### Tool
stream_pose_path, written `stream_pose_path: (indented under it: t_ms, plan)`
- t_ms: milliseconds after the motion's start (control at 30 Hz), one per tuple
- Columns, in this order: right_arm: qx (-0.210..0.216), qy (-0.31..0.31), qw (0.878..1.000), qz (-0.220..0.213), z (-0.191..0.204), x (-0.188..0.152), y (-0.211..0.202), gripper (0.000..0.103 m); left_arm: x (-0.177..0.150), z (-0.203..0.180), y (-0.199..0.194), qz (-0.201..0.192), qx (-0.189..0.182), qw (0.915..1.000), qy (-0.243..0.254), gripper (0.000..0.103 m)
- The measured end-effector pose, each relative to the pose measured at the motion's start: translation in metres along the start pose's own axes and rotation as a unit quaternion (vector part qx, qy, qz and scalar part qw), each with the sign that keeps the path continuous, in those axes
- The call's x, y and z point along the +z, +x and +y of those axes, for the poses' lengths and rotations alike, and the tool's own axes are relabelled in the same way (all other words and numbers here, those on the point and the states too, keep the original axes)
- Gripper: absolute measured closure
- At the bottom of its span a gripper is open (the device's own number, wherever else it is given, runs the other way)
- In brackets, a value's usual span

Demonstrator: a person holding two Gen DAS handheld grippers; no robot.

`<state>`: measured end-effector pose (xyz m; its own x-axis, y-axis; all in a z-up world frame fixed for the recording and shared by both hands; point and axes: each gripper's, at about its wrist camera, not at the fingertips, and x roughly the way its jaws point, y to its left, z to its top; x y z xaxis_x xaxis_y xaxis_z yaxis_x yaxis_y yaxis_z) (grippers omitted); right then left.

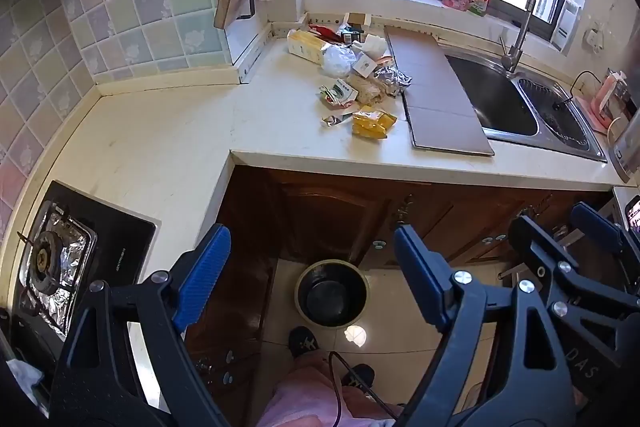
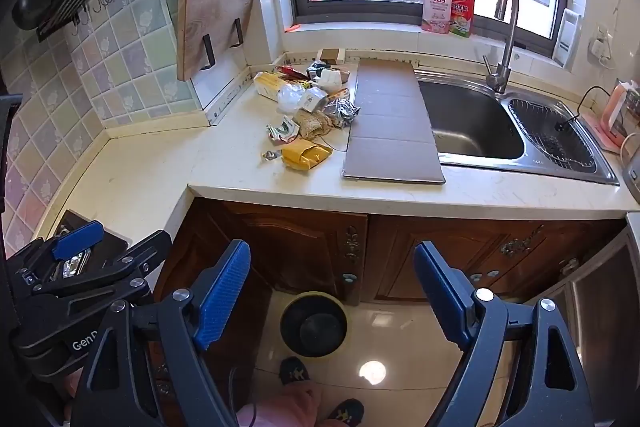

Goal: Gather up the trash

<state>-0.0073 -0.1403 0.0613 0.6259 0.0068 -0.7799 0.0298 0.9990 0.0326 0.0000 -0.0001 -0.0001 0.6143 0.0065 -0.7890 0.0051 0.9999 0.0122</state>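
Observation:
A heap of trash lies on the cream counter by the back wall: a yellow wrapper, crumpled foil, a clear bag, cartons and paper. It shows in the right wrist view too, with the yellow wrapper nearest. A dark round bin stands on the floor below the counter, also seen in the right wrist view. My left gripper is open and empty, held in front of the counter above the bin. My right gripper is open and empty beside it.
A flat cardboard sheet lies partly over the steel sink. A gas hob sits at the left. A cutting board leans on the wall. Bottles stand on the windowsill. Wooden cabinet doors are below.

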Motion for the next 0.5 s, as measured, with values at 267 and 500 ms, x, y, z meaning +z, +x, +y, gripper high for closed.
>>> stream_pose_path:
  t_ms: [267, 500]
  plan:
    - [0.001, 0.004, 1.0, 0.003, -0.004, -0.001, -0.002, 0.018, 0.008, -0.011, 0.004, 0.009, -0.009, 0.9999, -0.003, 0.023]
    - [0.002, 0.008, 1.0, -0.003, -0.013, -0.001, -0.003, 0.018, 0.003, -0.011, 0.002, 0.002, -0.021, 0.9998, 0.002, 0.027]
